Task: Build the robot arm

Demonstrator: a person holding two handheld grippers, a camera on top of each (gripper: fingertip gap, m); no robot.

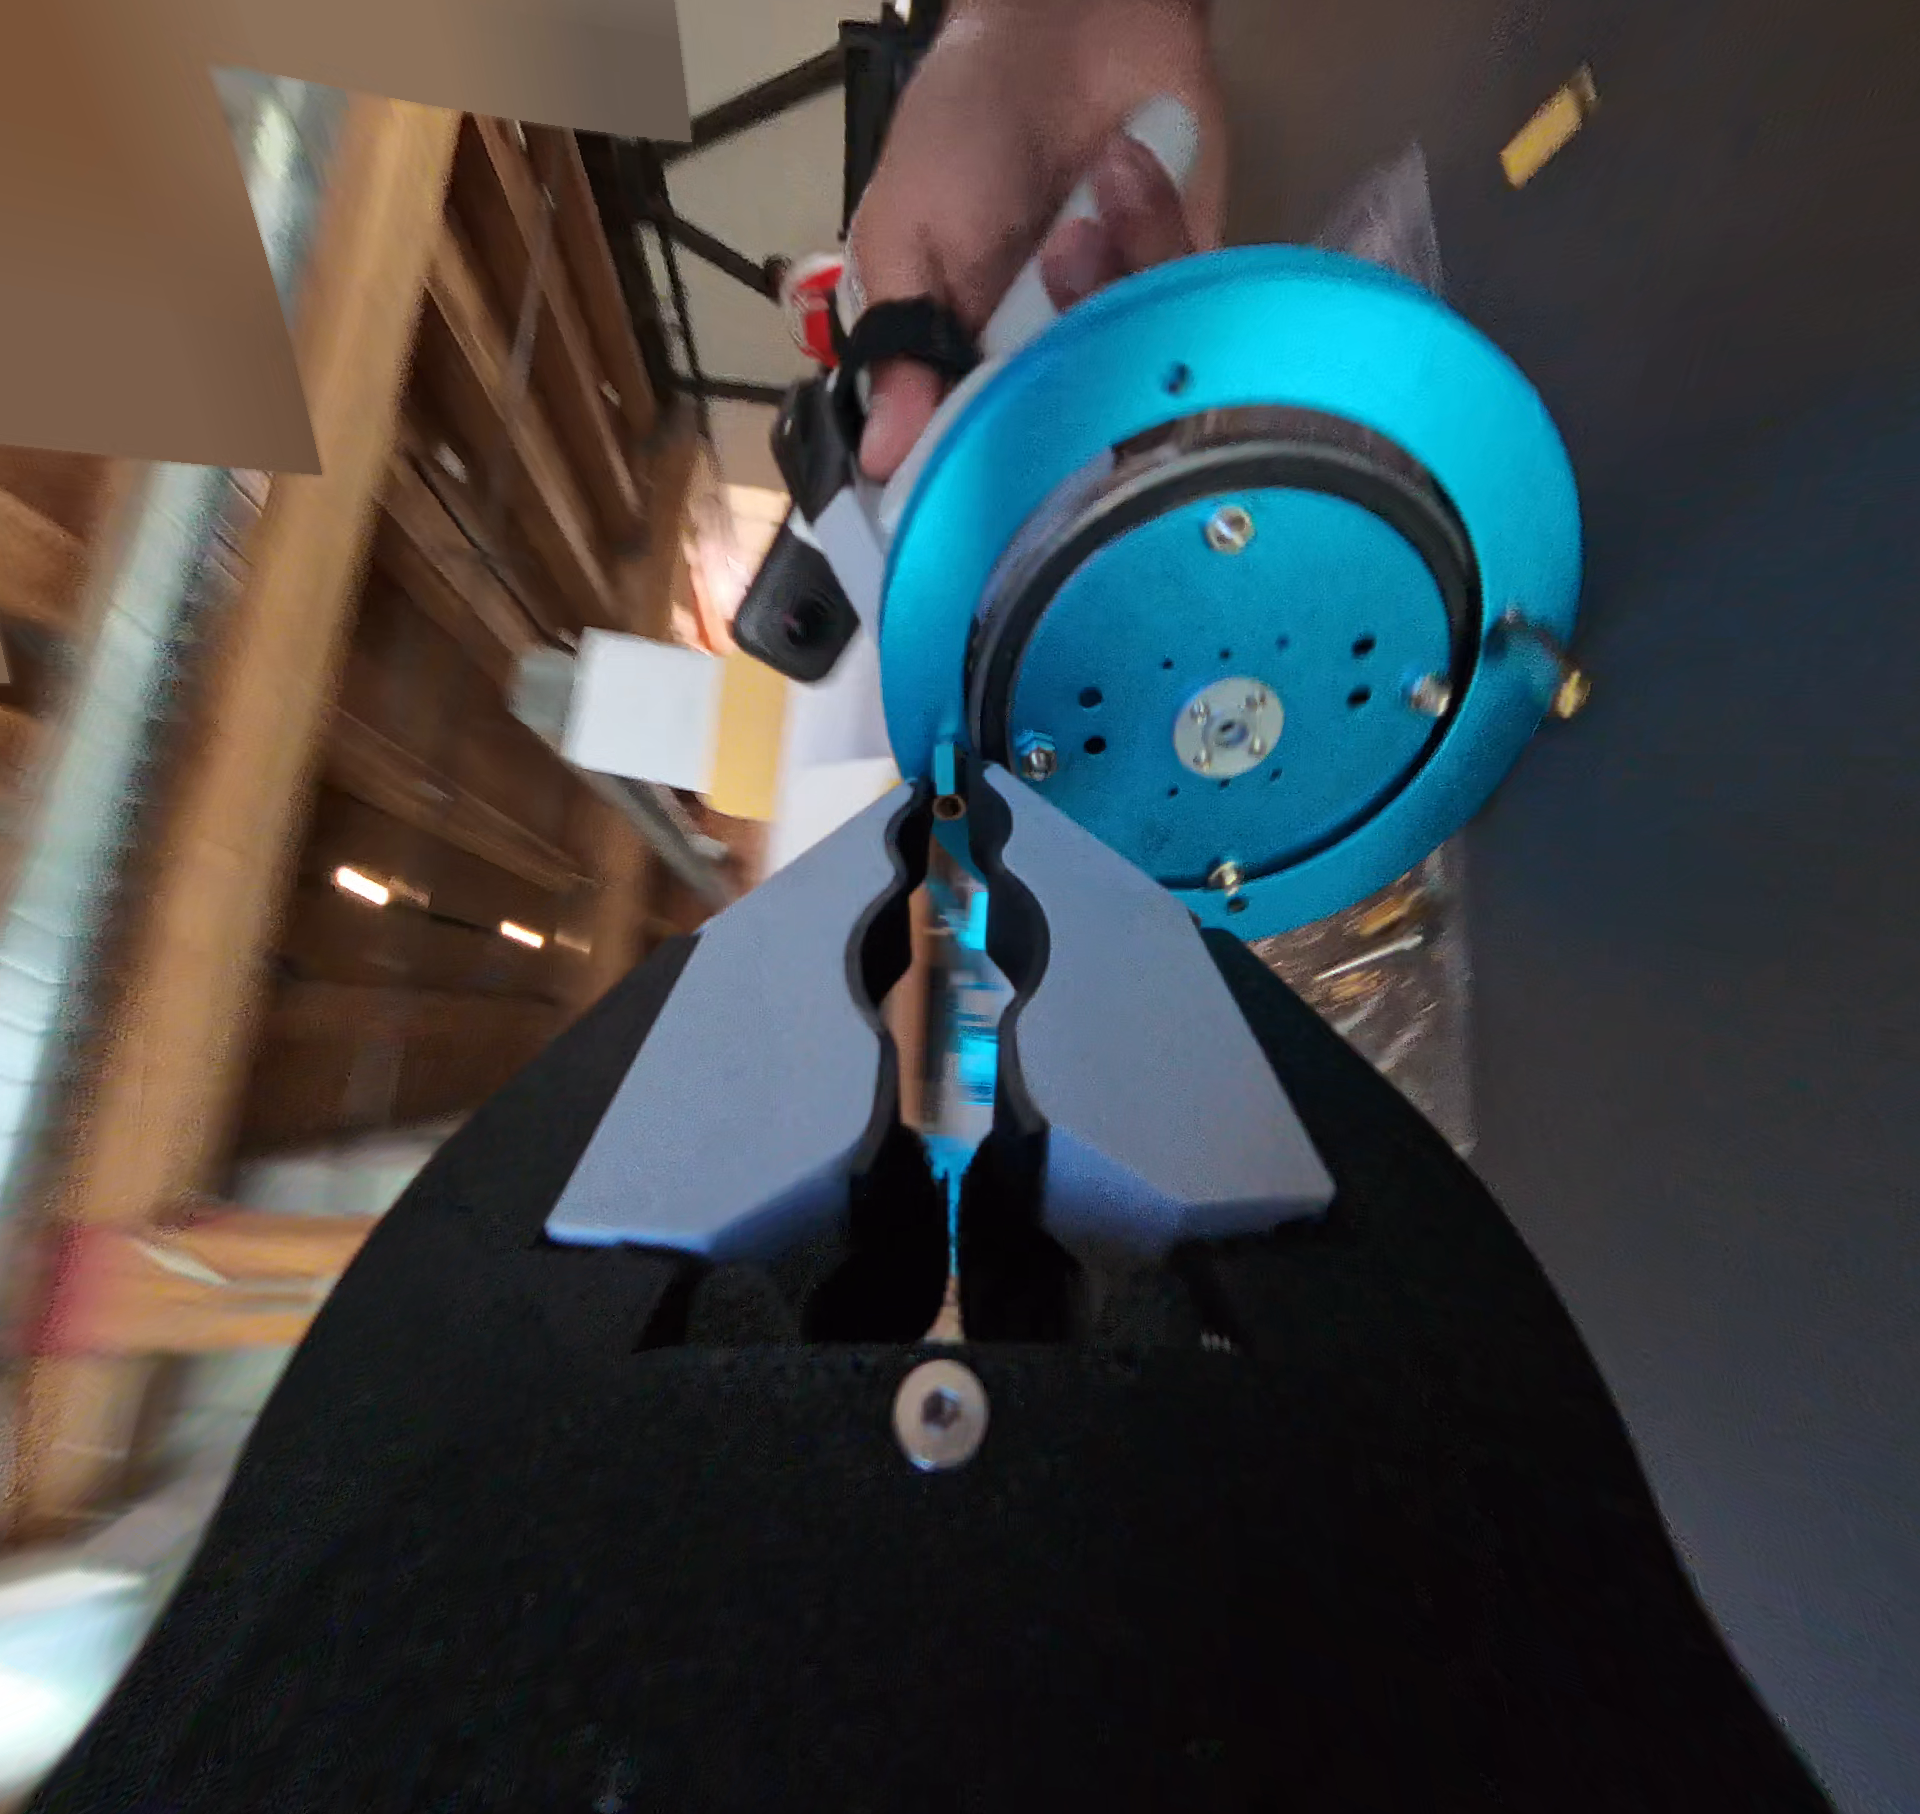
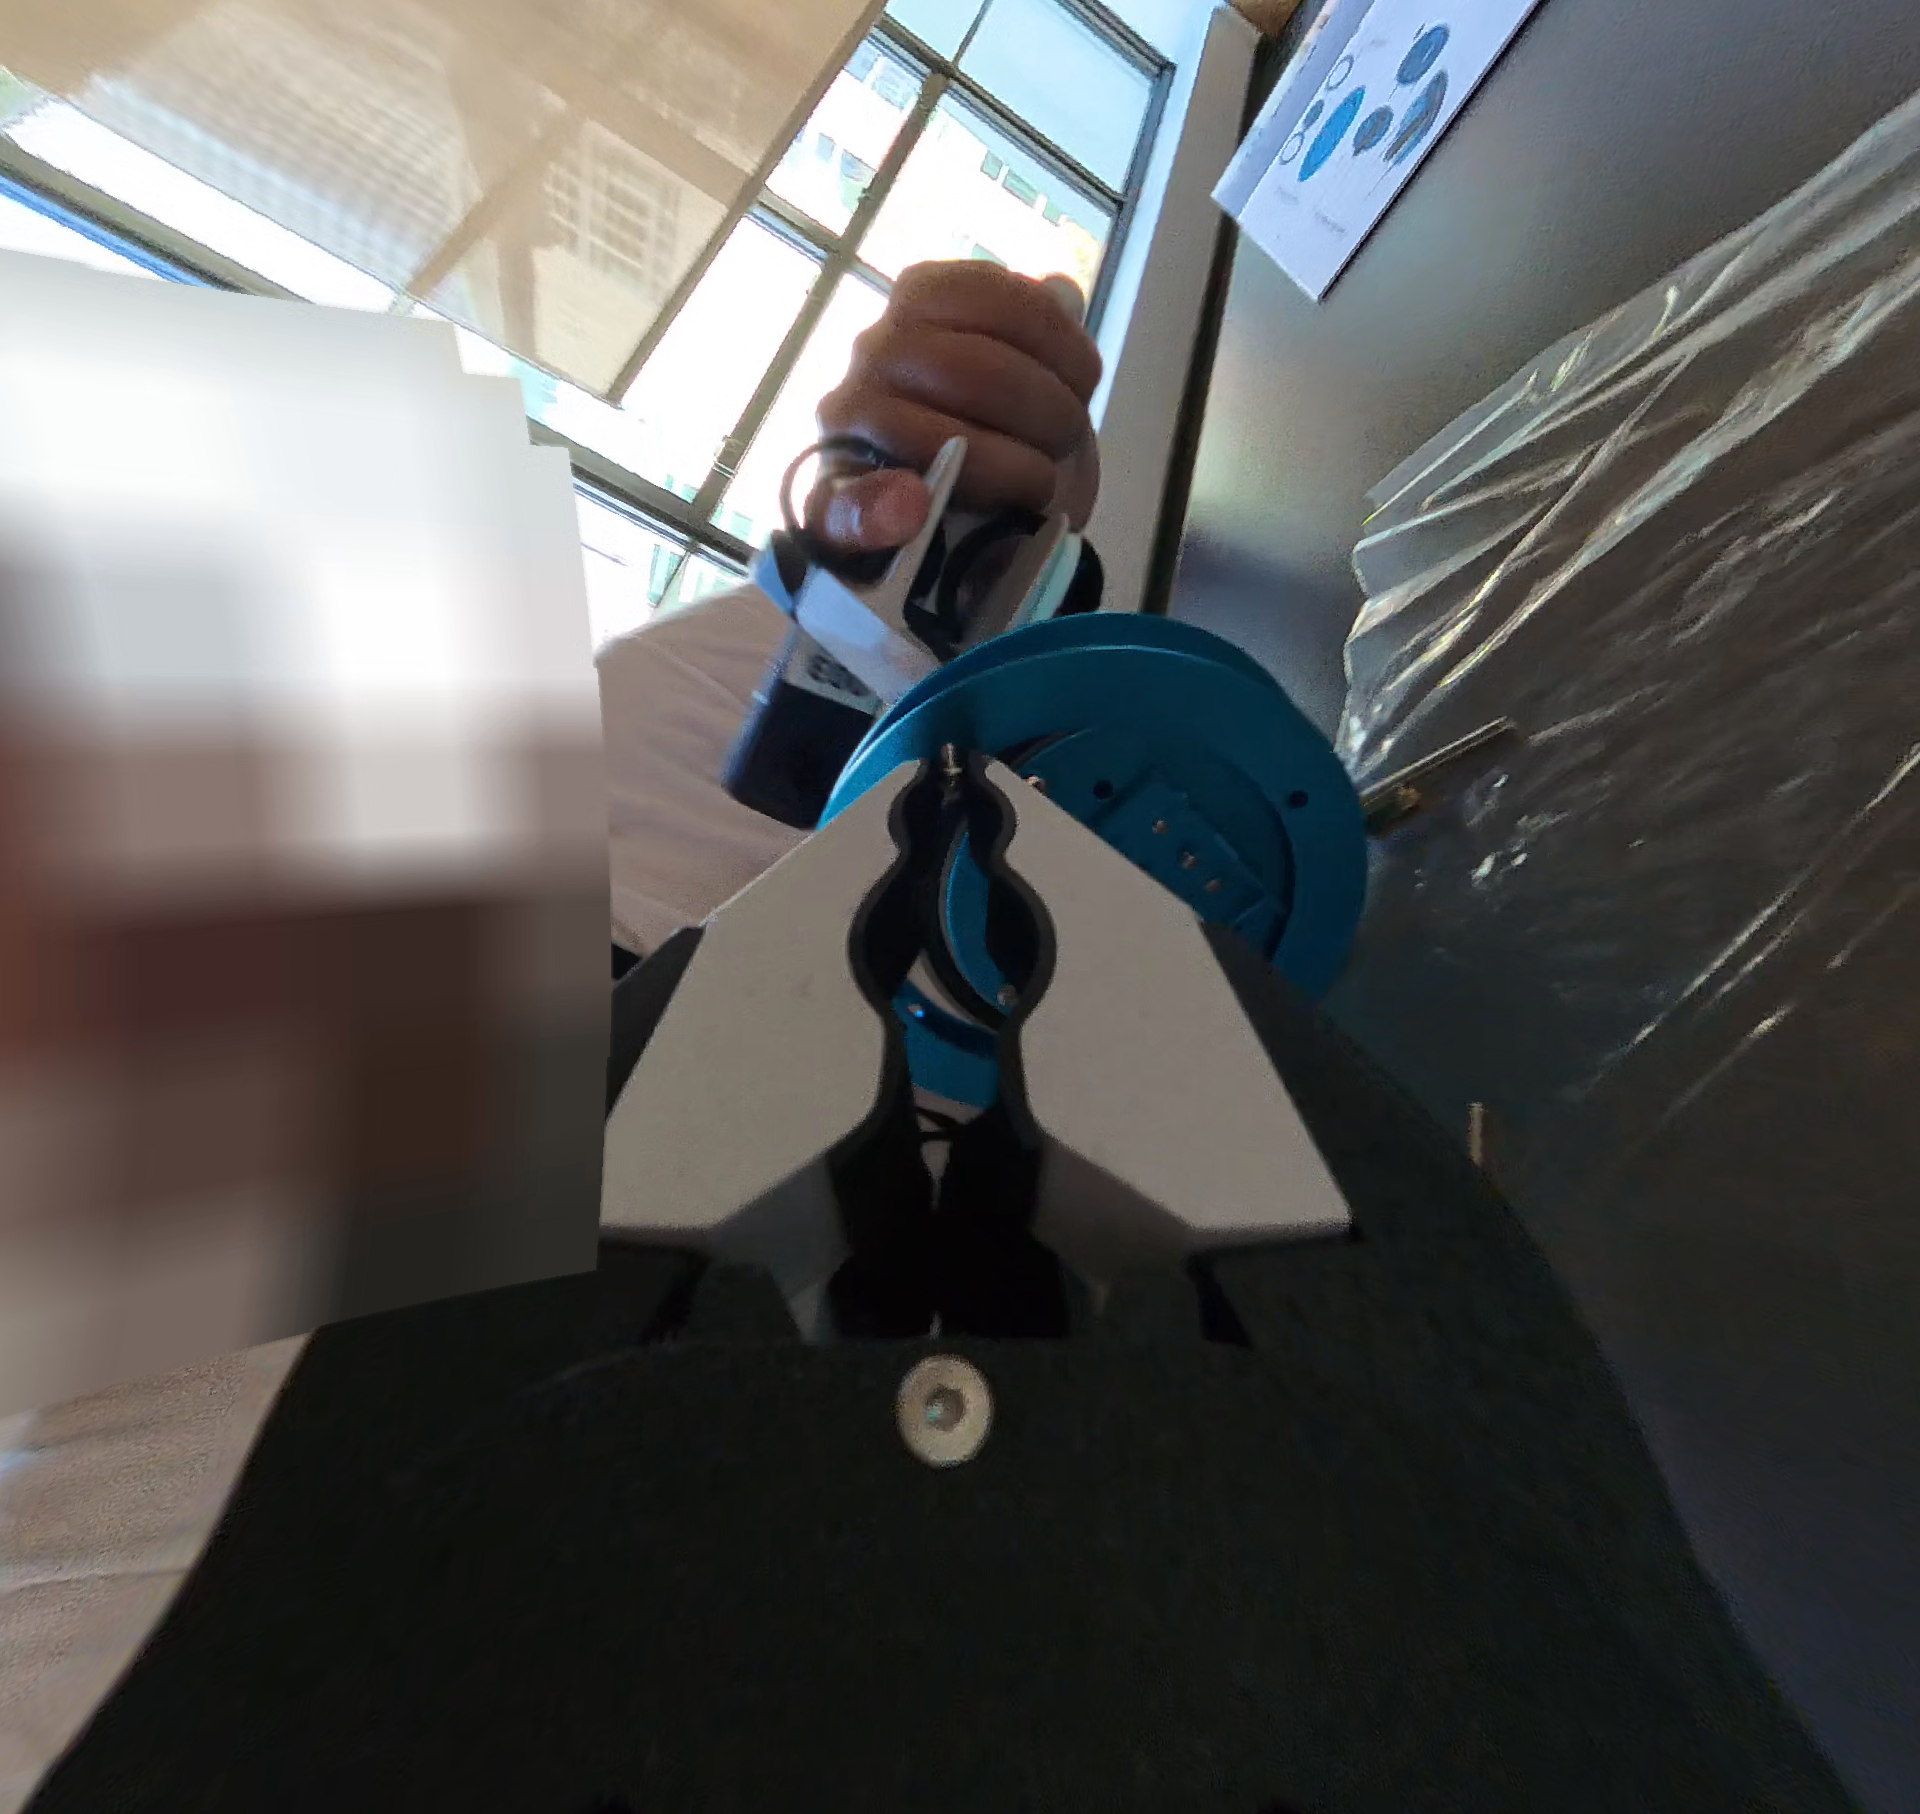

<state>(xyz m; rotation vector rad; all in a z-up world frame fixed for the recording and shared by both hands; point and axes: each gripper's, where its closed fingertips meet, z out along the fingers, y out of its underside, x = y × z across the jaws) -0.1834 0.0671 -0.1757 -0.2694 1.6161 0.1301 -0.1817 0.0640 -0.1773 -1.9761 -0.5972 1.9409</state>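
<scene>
A blue metal disc assembly (image 1: 1299,341) with an inner blue plate, a black ring and small screws hangs in the air beside a dark table top (image 1: 1745,829). My left gripper (image 1: 951,798) is shut on its rim at the lower left edge. In the right wrist view my right gripper (image 2: 951,777) is shut on the rim of the same blue disc (image 2: 1257,829), seen edge-on. Each view shows the other gripper's body behind the disc, held by a hand (image 1: 997,164) (image 2: 966,382). The other gripper's fingertips are hidden by the disc.
A clear plastic bag (image 2: 1662,569) with small brass screws (image 1: 1371,985) lies on the dark table (image 2: 1766,1245). A printed sheet with blue part pictures (image 2: 1382,50) lies farther off. Wooden shelving (image 1: 468,517) and a window (image 2: 935,206) are behind. My two grippers' fingertips are within a few centimetres of each other.
</scene>
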